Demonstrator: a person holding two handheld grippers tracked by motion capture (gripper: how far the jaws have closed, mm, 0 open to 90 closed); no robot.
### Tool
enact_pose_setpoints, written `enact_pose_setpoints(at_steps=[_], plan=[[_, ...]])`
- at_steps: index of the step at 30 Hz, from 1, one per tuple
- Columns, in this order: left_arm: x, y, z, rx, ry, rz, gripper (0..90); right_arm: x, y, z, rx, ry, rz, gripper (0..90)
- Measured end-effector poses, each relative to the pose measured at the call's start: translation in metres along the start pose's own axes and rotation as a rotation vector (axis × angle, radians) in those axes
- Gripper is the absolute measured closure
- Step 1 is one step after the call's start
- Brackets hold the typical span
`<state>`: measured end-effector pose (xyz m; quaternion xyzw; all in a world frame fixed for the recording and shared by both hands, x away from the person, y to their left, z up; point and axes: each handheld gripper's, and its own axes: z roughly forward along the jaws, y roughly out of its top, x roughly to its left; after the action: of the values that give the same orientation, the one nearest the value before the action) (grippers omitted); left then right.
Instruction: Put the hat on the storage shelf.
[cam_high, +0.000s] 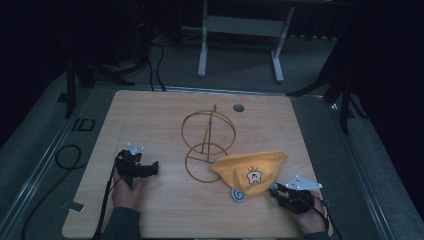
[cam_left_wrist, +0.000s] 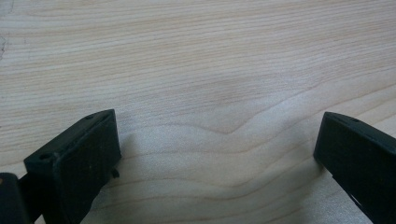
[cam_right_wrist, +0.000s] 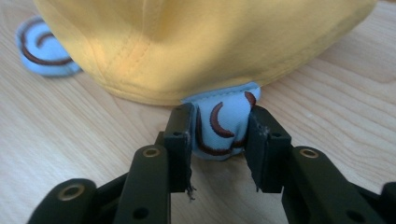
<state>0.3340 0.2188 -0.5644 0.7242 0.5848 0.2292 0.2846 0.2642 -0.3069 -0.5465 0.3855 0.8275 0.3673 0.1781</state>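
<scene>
A soft yellow fabric hat with a small printed cartoon figure (cam_high: 251, 171) lies on the light wooden table (cam_high: 165, 210), and everything else is placed from it. Just behind it and to its left stands a golden wire stand made of rings on a slanted stem (cam_high: 207, 142), whose lower ring the hat's edge overlaps. At the hat's near edge a round light-blue fabric ear with a brown spiral (cam_high: 237, 194) lies flat on the table. A second light-blue ear (cam_right_wrist: 223, 126) at the hat's near right edge is pinched between the jaws of the right gripper (cam_right_wrist: 219, 140), which are closed narrowly on it; the hat itself rests on the table. The left gripper (cam_high: 145, 169) sits well to the left of the hat, its jaws spread wide over bare wood, holding nothing.
</scene>
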Motion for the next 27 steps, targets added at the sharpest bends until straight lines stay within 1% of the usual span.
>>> enact_pose_setpoints(at_steps=[1,3,7,8,9,11,12,14,16,21,25,27], plan=[[0.0,0.0,0.0,0.0,0.0,0.0,0.4,0.0,0.0,0.0,0.0,0.0,0.0,65.8],[0.0,0.0,0.0,0.0,0.0,0.0,0.4,0.0,0.002,-0.005,-0.028,0.018,0.011,67.1],[0.0,0.0,0.0,0.0,0.0,0.0,0.4,0.002,0.008,-0.013,-0.07,0.037,0.021,70.0],[0.0,0.0,0.0,0.0,0.0,0.0,0.4,0.003,0.009,-0.015,-0.078,0.043,0.021,71.8],[0.0,0.0,0.0,0.0,0.0,0.0,0.4,0.004,0.012,-0.018,-0.095,0.044,0.019,75.8],[0.0,0.0,0.0,0.0,0.0,0.0,0.4,0.004,0.014,-0.019,-0.105,0.046,0.022,77.1],[0.0,0.0,0.0,0.0,0.0,0.0,0.4,0.005,0.016,-0.022,-0.123,0.052,0.022,80.4],[0.0,0.0,0.0,0.0,0.0,0.0,0.4,0.005,0.018,-0.023,-0.125,0.054,0.02,81.0],[0.0,0.0,0.0,0.0,0.0,0.0,0.4,0.007,0.02,-0.024,-0.124,0.055,0.008,82.4],[0.0,0.0,0.0,0.0,0.0,0.0,0.4,0.01,0.023,-0.03,-0.163,0.069,0.008,83.8],[0.0,0.0,0.0,0.0,0.0,0.0,0.4,0.011,0.028,-0.036,-0.186,0.084,-0.003,83.9],[0.0,0.0,0.0,0.0,0.0,0.0,0.4,0.012,0.032,-0.04,-0.203,0.081,-0.013,84.0]])
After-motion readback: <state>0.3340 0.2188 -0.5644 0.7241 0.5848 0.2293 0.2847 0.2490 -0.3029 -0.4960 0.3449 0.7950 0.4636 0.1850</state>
